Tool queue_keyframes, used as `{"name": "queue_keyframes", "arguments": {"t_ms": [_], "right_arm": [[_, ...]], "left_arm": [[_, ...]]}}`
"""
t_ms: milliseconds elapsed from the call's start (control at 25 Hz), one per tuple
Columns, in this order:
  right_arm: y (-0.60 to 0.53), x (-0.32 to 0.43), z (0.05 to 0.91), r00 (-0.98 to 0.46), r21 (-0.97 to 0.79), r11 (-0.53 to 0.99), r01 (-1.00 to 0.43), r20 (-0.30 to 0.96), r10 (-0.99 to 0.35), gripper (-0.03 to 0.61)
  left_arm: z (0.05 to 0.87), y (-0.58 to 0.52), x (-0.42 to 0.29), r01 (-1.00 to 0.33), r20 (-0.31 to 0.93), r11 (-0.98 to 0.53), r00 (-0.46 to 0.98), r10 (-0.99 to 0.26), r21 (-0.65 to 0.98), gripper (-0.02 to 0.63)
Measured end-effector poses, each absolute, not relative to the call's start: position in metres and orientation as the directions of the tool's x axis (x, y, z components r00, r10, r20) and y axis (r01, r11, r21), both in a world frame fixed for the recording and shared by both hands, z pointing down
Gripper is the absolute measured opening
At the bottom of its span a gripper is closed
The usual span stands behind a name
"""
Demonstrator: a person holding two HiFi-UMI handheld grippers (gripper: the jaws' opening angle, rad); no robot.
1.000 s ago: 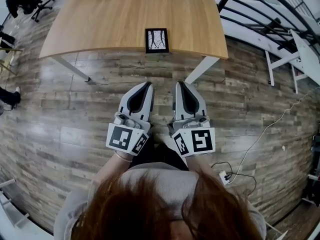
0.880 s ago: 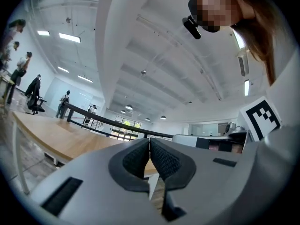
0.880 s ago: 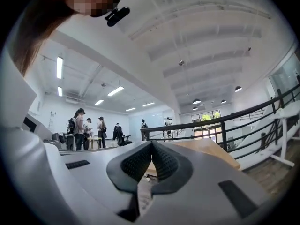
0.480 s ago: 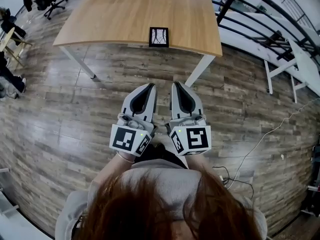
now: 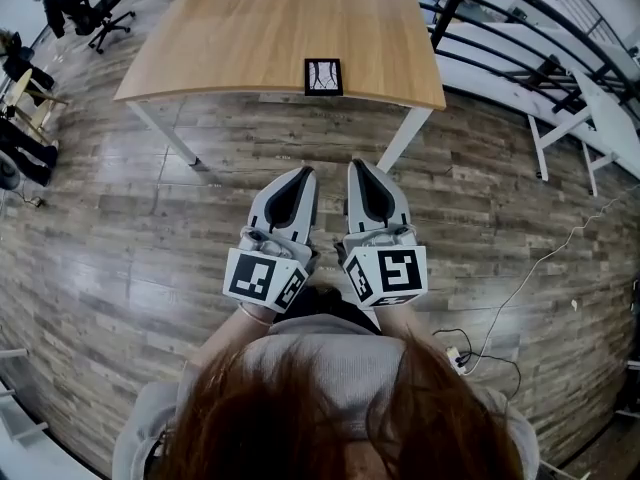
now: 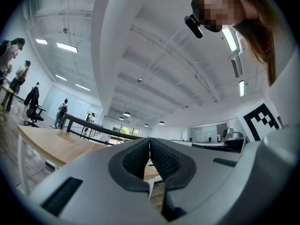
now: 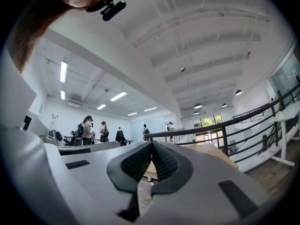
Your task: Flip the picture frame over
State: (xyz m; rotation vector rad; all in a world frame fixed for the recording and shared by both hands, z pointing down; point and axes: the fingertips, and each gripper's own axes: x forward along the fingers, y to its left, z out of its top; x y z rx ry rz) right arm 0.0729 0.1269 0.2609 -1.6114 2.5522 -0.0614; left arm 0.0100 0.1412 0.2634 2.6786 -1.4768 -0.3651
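Table (image 5: 230,38) shows whole now; picture frame (image 5: 322,76) beyond closed left tool (image 5: 304,172), right tool (image 5: 358,165).

The left claw (image 5: 299,173) and right claw (image 5: 358,166) look alike — pale grey moulded shells that taper to a point, each with a dark oval recess along its top. At the rear of each claw sits a white cube (image 5: 265,278) printed with black square markers. Just behind the tips, the pads (image 6: 136,157) are black with a fine dimpled texture, set in a dark rim. Behind the claws the person wears a grey top (image 5: 320,358) — long reddish-brown hair (image 5: 330,418) lies over it. A small black camera (image 7: 111,9) is mounted at the head.
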Motion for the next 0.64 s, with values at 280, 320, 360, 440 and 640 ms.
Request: {"name": "queue_keyframes", "arguments": {"t_ms": [280,320,360,440,640], "right_arm": [[0.1261,0.0630,0.2589,-0.414,-0.062,0.419,-0.906,-0.077,-0.907,0.016],[0.1254,0.0631,0.2588,-0.412,-0.062,0.417,-0.907,-0.076,-0.908,0.015],[0.1252,0.0631,0.2587,-0.411,-0.063,0.415,-0.907,-0.076,-0.909,0.015],[0.1263,0.0630,0.2584,-0.410,-0.063,0.415,-0.908,-0.076,-0.909,0.016],[0.1292,0.0634,0.2573,-0.413,-0.054,0.418,-0.907,-0.079,-0.907,0.017]], "left_arm": [[0.2587,0.1368,0.0038,-0.816,-0.193,-0.551,0.520,-0.832,0.175,0.009],[0.2577,0.1361,0.0038,-0.814,-0.196,-0.553,0.522,-0.830,0.174,0.008],[0.2570,0.1359,0.0038,-0.813,-0.197,-0.555,0.524,-0.829,0.173,0.008],[0.2569,0.1370,0.0037,-0.813,-0.197,-0.557,0.525,-0.828,0.172,0.009],[0.2577,0.1382,0.0041,-0.812,-0.194,-0.555,0.524,-0.829,0.178,0.009]]}}
